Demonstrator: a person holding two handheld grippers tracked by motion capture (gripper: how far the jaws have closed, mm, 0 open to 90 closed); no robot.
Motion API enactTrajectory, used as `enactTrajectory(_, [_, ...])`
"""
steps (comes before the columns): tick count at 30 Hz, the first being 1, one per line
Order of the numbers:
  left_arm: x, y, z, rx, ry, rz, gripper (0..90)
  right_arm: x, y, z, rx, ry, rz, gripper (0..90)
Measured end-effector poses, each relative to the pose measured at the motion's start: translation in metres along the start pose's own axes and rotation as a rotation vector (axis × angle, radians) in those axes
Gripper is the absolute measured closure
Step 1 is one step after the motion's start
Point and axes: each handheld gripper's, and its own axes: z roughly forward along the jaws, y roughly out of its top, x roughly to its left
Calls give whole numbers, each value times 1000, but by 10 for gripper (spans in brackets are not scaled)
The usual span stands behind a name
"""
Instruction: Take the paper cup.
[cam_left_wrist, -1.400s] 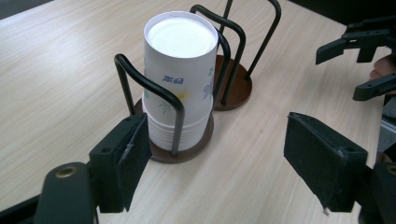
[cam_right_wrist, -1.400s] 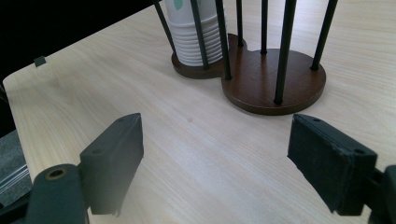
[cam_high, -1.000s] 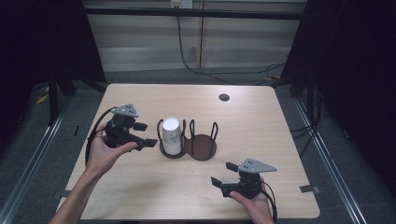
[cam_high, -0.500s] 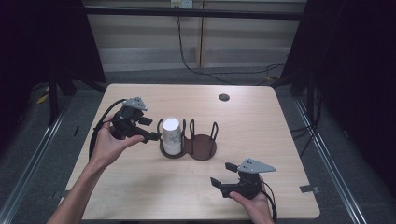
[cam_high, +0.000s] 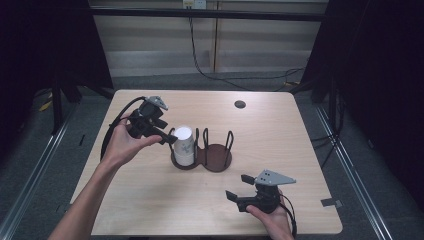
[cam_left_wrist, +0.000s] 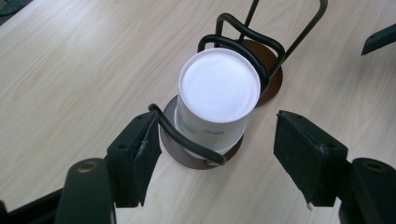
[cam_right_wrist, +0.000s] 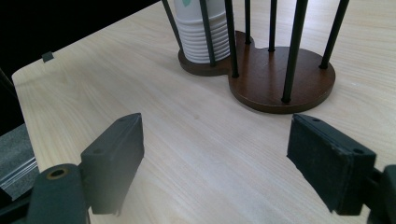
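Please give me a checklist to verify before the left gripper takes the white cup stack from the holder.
1. Left gripper is lined up with the cup stack: ok; its jaws have just been closing.
2. Pads press on the cups: not ok, gaps on both sides.
3. Left pad is free of the holder's wire loop: cannot tell, it looks very near.
4. Holder stands flat on the table: ok.
5. Right gripper is away from the holder, empty: ok.
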Motion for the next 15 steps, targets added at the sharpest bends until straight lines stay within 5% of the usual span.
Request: enactTrajectory(15, [-1, 25, 13, 82, -6, 44, 342, 0, 0, 0, 4, 1, 0, 181])
